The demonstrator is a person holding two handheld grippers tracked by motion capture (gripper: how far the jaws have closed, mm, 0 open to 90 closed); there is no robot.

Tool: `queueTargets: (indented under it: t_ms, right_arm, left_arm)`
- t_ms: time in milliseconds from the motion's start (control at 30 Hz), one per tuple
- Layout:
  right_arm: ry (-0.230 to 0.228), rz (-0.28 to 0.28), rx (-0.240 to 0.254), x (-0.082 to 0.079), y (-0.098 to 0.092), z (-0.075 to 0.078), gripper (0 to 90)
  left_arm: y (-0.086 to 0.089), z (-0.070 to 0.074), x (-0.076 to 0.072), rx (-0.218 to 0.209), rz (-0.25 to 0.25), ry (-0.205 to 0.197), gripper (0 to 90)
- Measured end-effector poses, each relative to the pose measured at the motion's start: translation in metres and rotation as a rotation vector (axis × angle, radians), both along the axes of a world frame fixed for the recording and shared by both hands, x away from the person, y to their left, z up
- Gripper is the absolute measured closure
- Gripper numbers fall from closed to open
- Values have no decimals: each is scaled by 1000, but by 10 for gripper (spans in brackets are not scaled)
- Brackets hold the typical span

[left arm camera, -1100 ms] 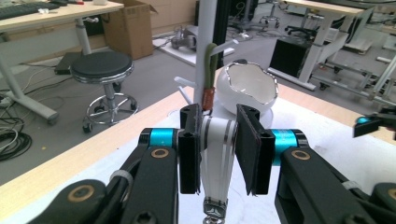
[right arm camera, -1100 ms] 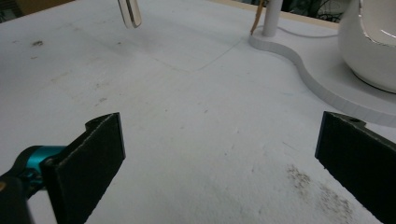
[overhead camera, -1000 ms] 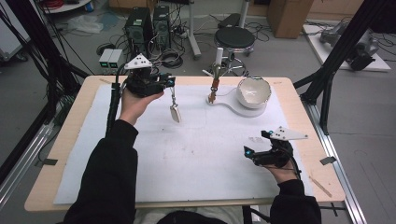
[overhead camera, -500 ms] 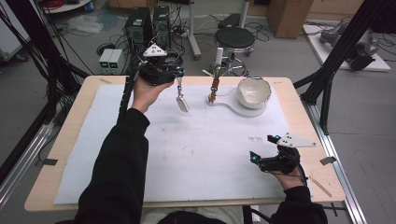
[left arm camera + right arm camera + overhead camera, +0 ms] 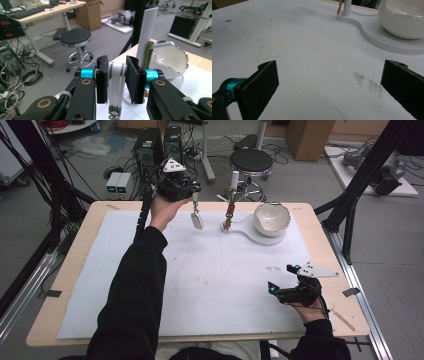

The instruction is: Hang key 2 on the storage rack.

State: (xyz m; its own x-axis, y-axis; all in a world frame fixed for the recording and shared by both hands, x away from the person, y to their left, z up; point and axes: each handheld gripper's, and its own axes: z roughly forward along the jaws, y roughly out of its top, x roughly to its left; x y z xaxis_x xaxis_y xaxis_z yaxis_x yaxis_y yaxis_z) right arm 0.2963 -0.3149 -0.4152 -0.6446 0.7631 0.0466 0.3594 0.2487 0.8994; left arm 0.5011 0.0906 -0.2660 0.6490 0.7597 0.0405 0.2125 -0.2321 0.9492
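Resting low at the lower right of the high view, my right gripper sits just above the white sheet that covers the worktop. Its jaws stand wide apart with nothing between them; in the right gripper view they frame a bare stretch of the sheet with a faint smear of dark specks at the lower right of the frame.

Farther up that same view, the white base plate curves across the upper right, and the white bowl stands on it. A thin white post rises from the plate's narrow end at the top centre.

In the high view my left arm, in a black sleeve, reaches from the bottom edge up to the far side of the worktop. My left gripper is lifted at the upper left of centre, and its jaws are clamped on the handle of a spoon, which hangs down from them with its pale bowl end lowest, clear of the sheet. In the left gripper view the spoon's striped white handle sits pinched between the two black pads at the middle of the frame.

The spoon hangs just left of the post, with the bowl well off to its right.
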Motion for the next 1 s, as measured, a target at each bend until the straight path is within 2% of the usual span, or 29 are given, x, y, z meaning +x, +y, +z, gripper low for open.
queueTargets:
  t_ms: [67, 267, 400, 433, 500, 700, 767, 867, 900, 1000]
  right_arm:
    - [0, 0, 5, 0, 0, 0, 5]
    - [-6, 8, 3, 1, -1, -1, 5]
    - [10, 4, 0, 2, 0, -3, 5]
    - [11, 3, 2, 3, 0, -3, 5]
    - [7, -1, 3, 3, -1, -2, 6]
    - [8, -7, 11, 2, -1, -1, 6]
    - [9, -5, 11, 3, -1, -2, 5]
    - [8, -2, 6, 4, -1, -3, 5]
    - [10, -2, 5, 4, -1, -3, 5]
    - [14, -3, 1, 3, -1, -4, 6]
  left_arm:
    - [-2, 1, 4, -15, 2, 4, 721]
    - [-15, 8, 14, -14, -15, 5, 722]
    - [-26, 11, 21, 0, -32, -6, 723]
    - [-28, 12, 24, 7, -32, 4, 723]
    - [-33, 13, 30, 37, -29, 2, 723]
    - [-42, 16, 45, 57, -5, 4, 724]
    - [-43, 13, 48, 37, 0, 8, 724]
    - [-48, 9, 49, 38, 6, 3, 723]
    - [-49, 10, 49, 16, 1, 2, 723]
    - [-53, 14, 46, -9, -5, -27, 723]
